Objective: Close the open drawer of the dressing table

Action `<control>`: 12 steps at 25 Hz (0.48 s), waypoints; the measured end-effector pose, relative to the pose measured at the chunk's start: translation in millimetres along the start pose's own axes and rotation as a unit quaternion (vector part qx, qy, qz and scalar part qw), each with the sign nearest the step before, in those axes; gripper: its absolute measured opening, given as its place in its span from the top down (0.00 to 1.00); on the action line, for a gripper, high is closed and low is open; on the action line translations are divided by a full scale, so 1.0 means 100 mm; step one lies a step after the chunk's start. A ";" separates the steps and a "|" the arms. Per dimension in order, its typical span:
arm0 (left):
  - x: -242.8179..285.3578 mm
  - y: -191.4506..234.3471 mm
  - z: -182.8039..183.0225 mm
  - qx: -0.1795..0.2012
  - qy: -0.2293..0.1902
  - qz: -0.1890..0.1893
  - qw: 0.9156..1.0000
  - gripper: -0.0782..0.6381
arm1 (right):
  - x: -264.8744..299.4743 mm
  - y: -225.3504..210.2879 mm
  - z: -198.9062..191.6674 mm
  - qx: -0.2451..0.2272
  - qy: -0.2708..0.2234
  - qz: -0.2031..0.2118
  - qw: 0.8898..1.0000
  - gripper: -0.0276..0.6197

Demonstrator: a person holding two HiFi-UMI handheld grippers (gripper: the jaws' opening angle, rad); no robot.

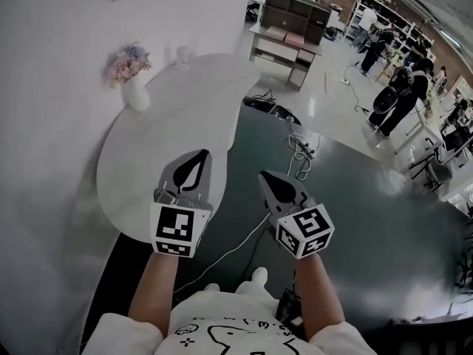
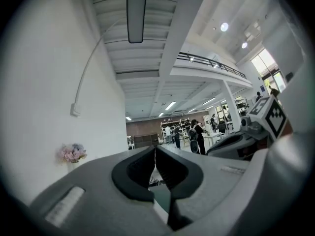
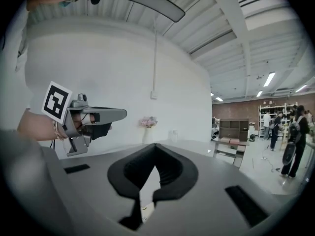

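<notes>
Hovering left gripper (image 1: 198, 160), right gripper (image 1: 272, 182), jaws closed

Left claw (image 2: 155, 149) pinched together; pink flowers (image 2: 73, 153) against white wall (image 2: 49, 82)

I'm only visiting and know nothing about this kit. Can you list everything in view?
Table: one, white, curved top, against the left wall.
Vase of flowers: one, white vase with pink and blue blooms, at the table's far end.
Clear vessel: one, clear, on the table beyond the vase.
Cables: several, white and black, on the dark floor.
Shelf unit: one, brown, far across the room.
People: several, dark clothes, far right.
Left gripper: grey, shut, empty, over the table edge.
Right gripper: grey, shut, empty, over the floor.
</notes>
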State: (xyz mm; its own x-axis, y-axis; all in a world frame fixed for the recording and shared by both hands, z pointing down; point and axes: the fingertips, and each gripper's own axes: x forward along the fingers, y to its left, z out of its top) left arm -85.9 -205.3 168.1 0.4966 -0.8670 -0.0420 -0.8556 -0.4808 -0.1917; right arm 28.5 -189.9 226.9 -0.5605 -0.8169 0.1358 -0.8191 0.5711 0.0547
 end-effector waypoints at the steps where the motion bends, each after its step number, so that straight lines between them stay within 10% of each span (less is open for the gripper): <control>1: -0.04 0.01 0.06 0.008 -0.008 -0.003 1.000 0.87 | -0.04 0.01 0.08 -0.002 -0.005 -0.013 1.000 0.96; 12: -0.52 0.02 0.44 0.042 -0.068 -0.037 0.996 0.87 | -0.64 0.21 0.75 -0.051 -0.074 -0.131 0.987 0.96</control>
State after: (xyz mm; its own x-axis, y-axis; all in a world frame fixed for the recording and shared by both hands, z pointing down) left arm -107.3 -155.1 127.0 0.5786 -0.8005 -0.1562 -0.8032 -0.5259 -0.2799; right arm 38.0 -131.9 145.7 -0.3490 -0.9362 -0.0409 -0.9260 0.3378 0.1685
